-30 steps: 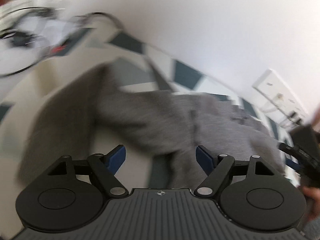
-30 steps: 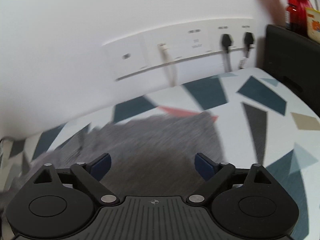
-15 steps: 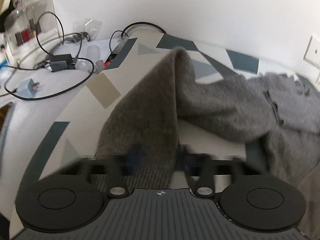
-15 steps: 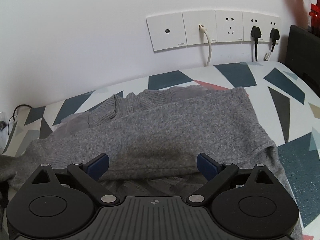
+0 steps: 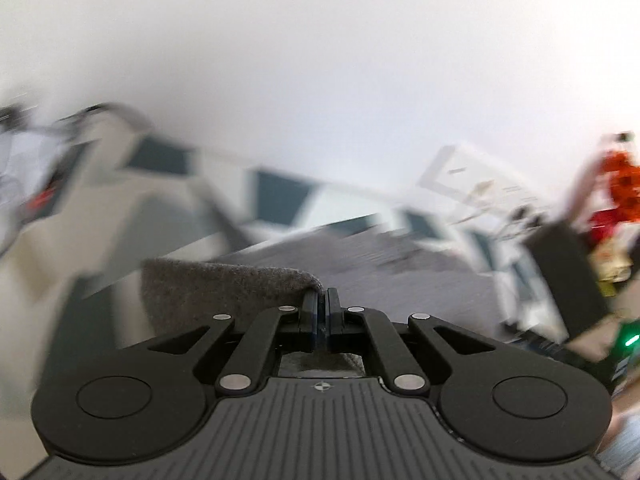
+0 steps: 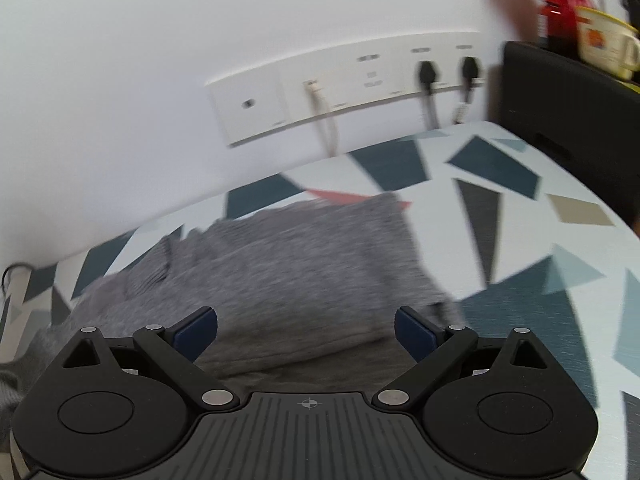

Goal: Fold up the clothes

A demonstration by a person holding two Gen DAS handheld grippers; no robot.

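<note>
Two grippers: left gripper [image 5: 321, 295] pinching grey sweater [image 5: 224, 284] edge; right gripper [image 6: 306, 330] spread wide above sweater on patterned tabletop [image 6: 500, 216].

Home room: patterned tablecloth [image 6: 500, 168], wall sockets [image 6: 348, 84], mug [image 6: 604, 46].

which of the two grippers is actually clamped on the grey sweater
The left gripper: its jaws are shut on a fold of the grey sweater. The right gripper is open, holding nothing.
</note>
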